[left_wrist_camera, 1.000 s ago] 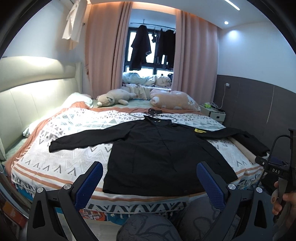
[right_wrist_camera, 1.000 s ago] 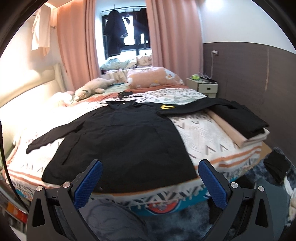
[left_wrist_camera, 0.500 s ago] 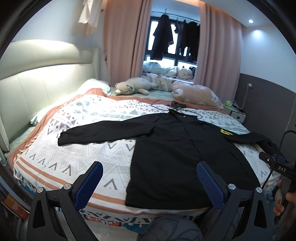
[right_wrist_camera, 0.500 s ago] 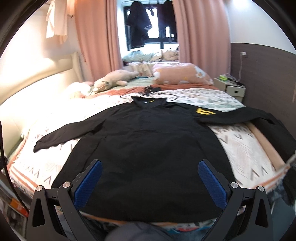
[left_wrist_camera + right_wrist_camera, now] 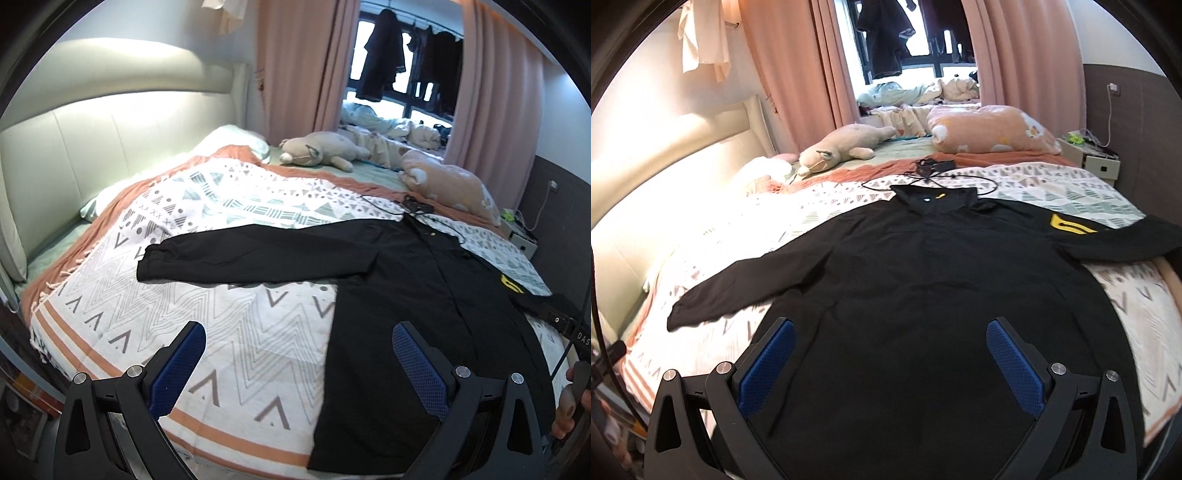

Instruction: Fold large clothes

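Observation:
A large black jacket (image 5: 417, 291) (image 5: 923, 295) lies spread flat on the patterned bedspread (image 5: 221, 295), collar toward the far side, both sleeves stretched out. A yellow patch (image 5: 1067, 225) marks its right sleeve. My left gripper (image 5: 295, 365) hovers open above the bed's near edge, its right finger over the jacket's left hem side; the left sleeve cuff (image 5: 151, 262) lies ahead of it. My right gripper (image 5: 890, 354) is open over the jacket's lower body, holding nothing. A hand (image 5: 569, 402) with the other gripper's frame shows at the right edge of the left wrist view.
A plush toy (image 5: 317, 151) and a peach pillow (image 5: 990, 129) lie at the far side. A black cable with an adapter (image 5: 931, 166) sits just beyond the collar. The padded headboard (image 5: 92, 136) is on the left, a nightstand (image 5: 1097, 158) on the right.
Both grippers have moved forward over the bed and closer to the jacket. The left view has swung left toward the left sleeve; the right view now centres on the jacket body.

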{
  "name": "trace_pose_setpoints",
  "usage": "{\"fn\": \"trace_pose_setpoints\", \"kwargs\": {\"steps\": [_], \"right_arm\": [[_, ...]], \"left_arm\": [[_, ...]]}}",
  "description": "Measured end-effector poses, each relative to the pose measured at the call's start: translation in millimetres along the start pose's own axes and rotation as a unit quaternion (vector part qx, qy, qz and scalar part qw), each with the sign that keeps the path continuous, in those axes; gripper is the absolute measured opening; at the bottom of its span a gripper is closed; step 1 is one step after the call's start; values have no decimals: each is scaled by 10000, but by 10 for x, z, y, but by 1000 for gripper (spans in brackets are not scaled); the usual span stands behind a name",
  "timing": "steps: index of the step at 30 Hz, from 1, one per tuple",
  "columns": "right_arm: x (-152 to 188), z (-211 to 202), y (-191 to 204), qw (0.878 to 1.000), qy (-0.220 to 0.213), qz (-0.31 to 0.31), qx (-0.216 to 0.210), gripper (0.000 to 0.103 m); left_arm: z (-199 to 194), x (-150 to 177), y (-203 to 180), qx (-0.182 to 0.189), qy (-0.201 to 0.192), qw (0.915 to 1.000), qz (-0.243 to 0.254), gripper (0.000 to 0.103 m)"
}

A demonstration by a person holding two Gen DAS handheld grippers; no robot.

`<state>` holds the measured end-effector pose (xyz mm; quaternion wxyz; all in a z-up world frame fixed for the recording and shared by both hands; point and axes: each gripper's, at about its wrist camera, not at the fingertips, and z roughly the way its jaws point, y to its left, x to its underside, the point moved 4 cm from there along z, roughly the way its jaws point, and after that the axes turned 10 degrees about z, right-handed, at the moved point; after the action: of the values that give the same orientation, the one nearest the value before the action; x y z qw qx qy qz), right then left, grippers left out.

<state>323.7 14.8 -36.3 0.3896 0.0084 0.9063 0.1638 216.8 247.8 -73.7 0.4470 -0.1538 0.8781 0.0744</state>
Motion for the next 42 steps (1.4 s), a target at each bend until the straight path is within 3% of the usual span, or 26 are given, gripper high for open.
{"fn": "trace_pose_setpoints", "kwargs": {"steps": [5,11,20,22,24,29,36,38,39,40,42], "right_arm": [[-173,455,199,9998,160,144,-35,103],[-325,970,423,9989,401,220,-124,99],[-419,1725,626,9957,889,192,-195,74],[-436,1873,629,9941,1017,276,-263,62],[-458,2031,638,9928,1103,349,-309,58],[-474,2330,626,9910,1221,472,-293,54],[-449,2779,696,9799,1639,857,-750,22],[-417,2900,723,9745,1776,1023,-912,17],[-399,2973,740,9716,1843,1099,-997,17],[-375,3046,758,9684,1921,1180,-1063,16],[-323,3178,789,9631,2045,1300,-1169,16]], "left_arm": [[377,-73,332,-237,269,9990,-283,101],[848,-83,785,-409,727,9934,-785,89],[1484,-30,1419,-567,1312,9768,-1593,74],[1619,-12,1534,-556,1415,9724,-1768,67],[1763,18,1648,-539,1538,9668,-1970,64],[2041,86,1854,-644,1746,9547,-2323,63],[2471,201,2043,-815,2069,9382,-2653,63],[2572,209,2107,-925,2072,9361,-2687,56],[2601,186,2142,-1032,2049,9365,-2653,47],[2616,157,2166,-1106,2025,9369,-2625,31],[2605,67,2195,-1115,1943,9392,-2601,12]]}}
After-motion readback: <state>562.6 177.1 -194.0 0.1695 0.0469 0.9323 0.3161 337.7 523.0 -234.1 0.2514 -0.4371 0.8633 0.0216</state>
